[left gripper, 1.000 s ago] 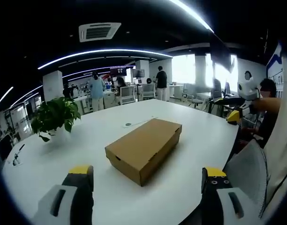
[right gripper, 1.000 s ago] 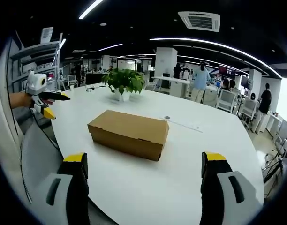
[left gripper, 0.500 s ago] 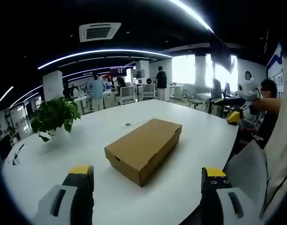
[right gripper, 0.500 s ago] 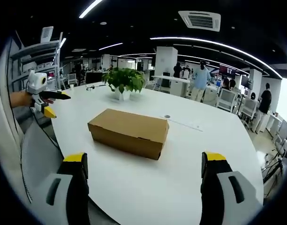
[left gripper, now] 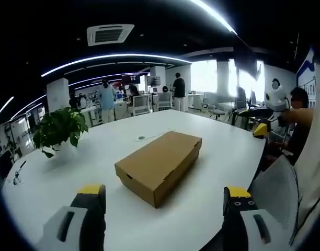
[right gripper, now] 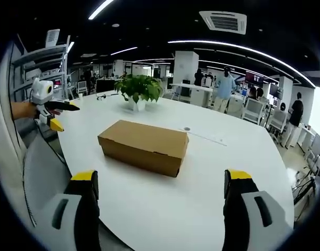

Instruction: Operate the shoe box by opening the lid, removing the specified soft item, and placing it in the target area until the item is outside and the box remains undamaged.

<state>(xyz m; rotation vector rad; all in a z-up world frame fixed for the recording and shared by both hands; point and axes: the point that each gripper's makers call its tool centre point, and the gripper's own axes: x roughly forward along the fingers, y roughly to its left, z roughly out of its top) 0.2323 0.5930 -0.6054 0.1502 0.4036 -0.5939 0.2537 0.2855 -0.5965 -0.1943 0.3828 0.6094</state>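
Holding both claws wide open and empty, the left claw point(left gripper: 163, 201) and right claw point(right gripper: 162, 183) short of the shoe box point(right gripper: 143, 147), we see it lying closed mid-desk point(right gripper: 165, 209), bare desk surrounding it, potted plant point(right gripper: 139, 90) beyond it.

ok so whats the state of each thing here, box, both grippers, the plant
shoe box: lid shut, flat on the white table, untouched
left gripper: jaws wide apart, empty, short of the box
right gripper: jaws wide apart, empty, short of the box
potted plant: upright on the table, beyond the box
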